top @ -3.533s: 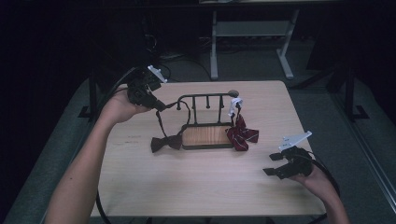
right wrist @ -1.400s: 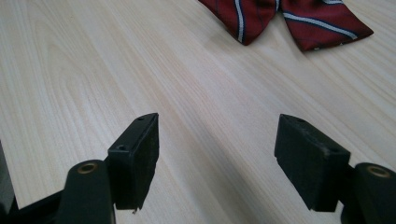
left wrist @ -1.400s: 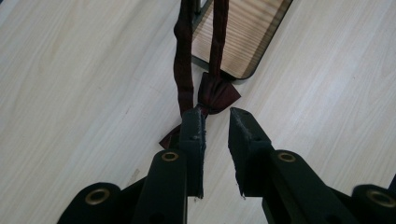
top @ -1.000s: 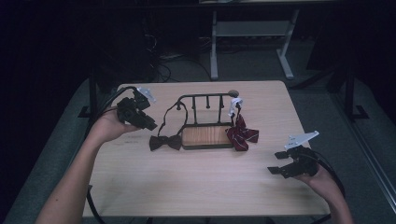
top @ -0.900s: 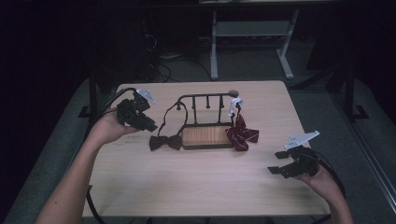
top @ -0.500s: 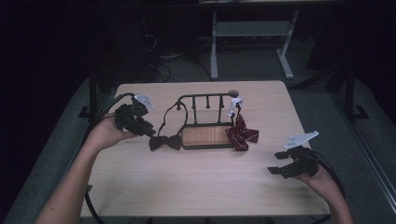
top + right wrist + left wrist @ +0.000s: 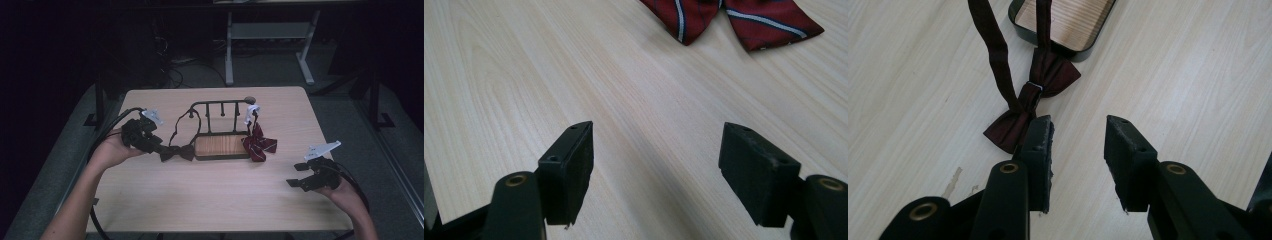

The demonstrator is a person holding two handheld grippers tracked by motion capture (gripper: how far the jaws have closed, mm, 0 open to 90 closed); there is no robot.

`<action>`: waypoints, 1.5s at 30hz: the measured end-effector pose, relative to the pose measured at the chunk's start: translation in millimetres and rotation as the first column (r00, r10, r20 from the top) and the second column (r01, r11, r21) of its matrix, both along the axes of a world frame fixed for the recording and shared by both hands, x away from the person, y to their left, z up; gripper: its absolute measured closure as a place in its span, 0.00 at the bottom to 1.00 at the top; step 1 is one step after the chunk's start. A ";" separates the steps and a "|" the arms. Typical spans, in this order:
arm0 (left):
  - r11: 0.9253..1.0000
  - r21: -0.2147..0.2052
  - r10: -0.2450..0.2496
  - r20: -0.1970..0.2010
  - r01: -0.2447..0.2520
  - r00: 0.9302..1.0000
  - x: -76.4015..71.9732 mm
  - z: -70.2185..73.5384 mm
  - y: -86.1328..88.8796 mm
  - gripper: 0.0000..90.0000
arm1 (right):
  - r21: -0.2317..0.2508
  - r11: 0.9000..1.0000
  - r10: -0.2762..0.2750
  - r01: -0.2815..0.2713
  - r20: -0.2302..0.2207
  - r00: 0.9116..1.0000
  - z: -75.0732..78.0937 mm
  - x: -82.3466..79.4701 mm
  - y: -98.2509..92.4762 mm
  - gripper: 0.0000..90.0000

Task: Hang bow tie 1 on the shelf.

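A dark maroon bow tie (image 7: 177, 152) (image 7: 1033, 92) lies on the table, its strap looped up over the left end of a black wire rack (image 7: 220, 107). My left gripper (image 7: 159, 148) (image 7: 1078, 130) sits low just left of this tie. Its jaws have just been opening and nothing is between them; the tie's wing lies beside one pad (image 7: 1040, 145). A red striped bow tie (image 7: 259, 144) (image 7: 734, 17) rests at the rack's right end. My right gripper (image 7: 296, 175) (image 7: 656, 145) hovers open over bare wood at the table's right front.
The rack stands on a wooden base (image 7: 221, 146) (image 7: 1068, 20) with a dark rim, mid-table. A small white clip (image 7: 251, 111) hangs at the rack's right end. Cables trail from both grippers off the table edges. Desk legs stand on the dark floor behind.
My left hand has drifted down and toward the near side, ending low beside the dark bow tie. The right hand has stayed put.
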State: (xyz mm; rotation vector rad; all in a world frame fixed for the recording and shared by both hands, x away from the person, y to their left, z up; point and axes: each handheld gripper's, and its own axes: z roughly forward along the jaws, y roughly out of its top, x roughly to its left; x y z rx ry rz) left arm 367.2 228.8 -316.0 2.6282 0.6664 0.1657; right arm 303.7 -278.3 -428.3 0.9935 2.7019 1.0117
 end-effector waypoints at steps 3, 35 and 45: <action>1.000 0.003 -0.002 0.005 0.002 1.000 -3.2 -4.0 0.9 0.69 | -0.001 1.000 0.002 -0.002 0.000 1.000 -0.5 0.0 0.3 0.33; 1.000 0.002 0.023 0.002 -0.023 1.000 -22.3 -45.8 12.1 0.50 | -0.003 1.000 0.007 -0.007 -0.010 1.000 -3.7 -0.7 1.8 0.33; 0.997 -0.062 0.036 0.016 -0.035 0.999 -34.4 -67.2 11.7 0.46 | 0.009 1.000 0.018 -0.018 0.002 1.000 -7.3 -1.7 2.1 0.33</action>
